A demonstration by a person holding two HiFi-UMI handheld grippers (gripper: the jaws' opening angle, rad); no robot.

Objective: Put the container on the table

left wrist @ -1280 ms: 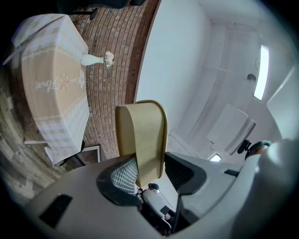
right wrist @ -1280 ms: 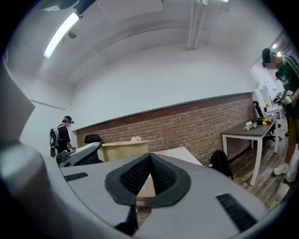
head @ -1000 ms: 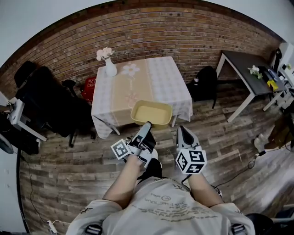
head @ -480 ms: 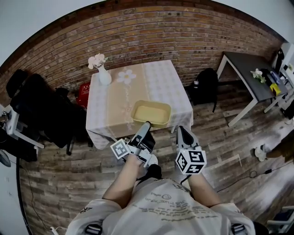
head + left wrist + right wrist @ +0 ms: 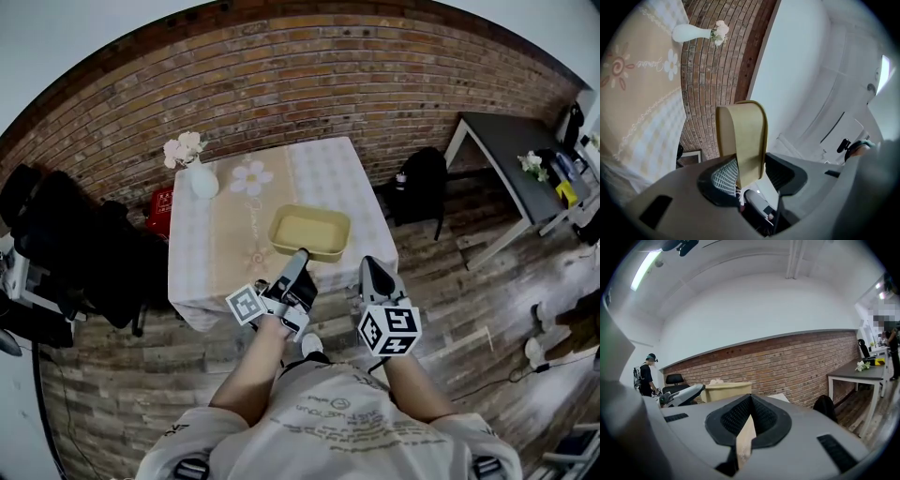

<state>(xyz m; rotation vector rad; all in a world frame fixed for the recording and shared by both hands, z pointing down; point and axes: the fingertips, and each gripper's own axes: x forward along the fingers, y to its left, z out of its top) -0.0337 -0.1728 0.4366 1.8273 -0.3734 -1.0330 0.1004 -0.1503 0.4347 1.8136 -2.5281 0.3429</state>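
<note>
Head view: near rim of the container (image 5: pixel 309 231) lies behind the left claw (image 5: pixel 299 256); whether its base touches the table (image 5: pixel 323 173) cannot be told. Right gripper view: its lower part is hidden.

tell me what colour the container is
The container is a plain pale yellow, seen best in the head view.

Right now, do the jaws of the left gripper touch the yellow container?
Touching. In the left gripper view, the left gripper holds the wall of the yellow container between its jaws, pads pressing both sides.
</note>
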